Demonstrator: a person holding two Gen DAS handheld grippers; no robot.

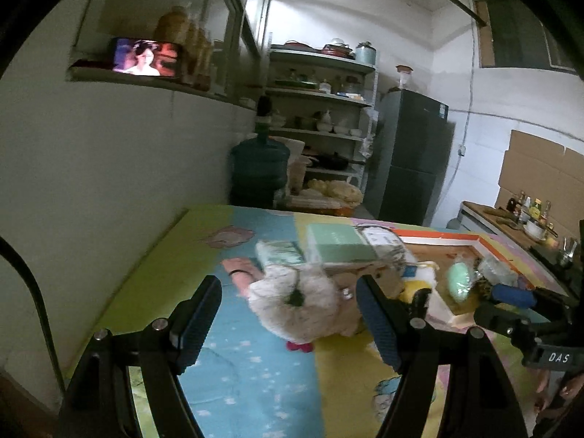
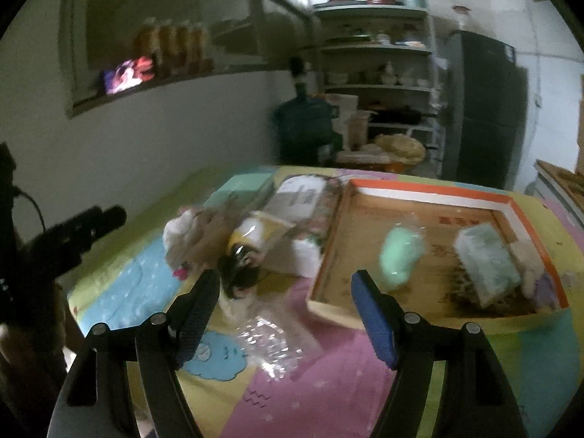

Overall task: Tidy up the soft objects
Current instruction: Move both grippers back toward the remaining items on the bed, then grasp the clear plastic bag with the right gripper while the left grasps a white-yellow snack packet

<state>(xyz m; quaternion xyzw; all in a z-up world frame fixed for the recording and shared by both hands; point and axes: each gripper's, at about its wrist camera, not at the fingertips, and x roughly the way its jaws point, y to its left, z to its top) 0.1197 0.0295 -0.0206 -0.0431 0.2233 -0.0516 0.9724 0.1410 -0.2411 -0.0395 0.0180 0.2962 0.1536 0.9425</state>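
My left gripper is open and empty, just in front of a fluffy beige plush lying on the colourful mat. My right gripper is open and empty above the mat, between a bagged yellow-and-black plush and the cardboard tray. The tray holds a mint-green soft thing in plastic, a pale green tissue pack and a small cream plush. The beige plush also shows in the right wrist view. The right gripper shows at the right edge of the left wrist view.
A mint-green box and wrapped packs lie behind the plush. Crumpled clear plastic lies on the mat near me. A wall is on the left. A water jug, shelves and a fridge stand beyond.
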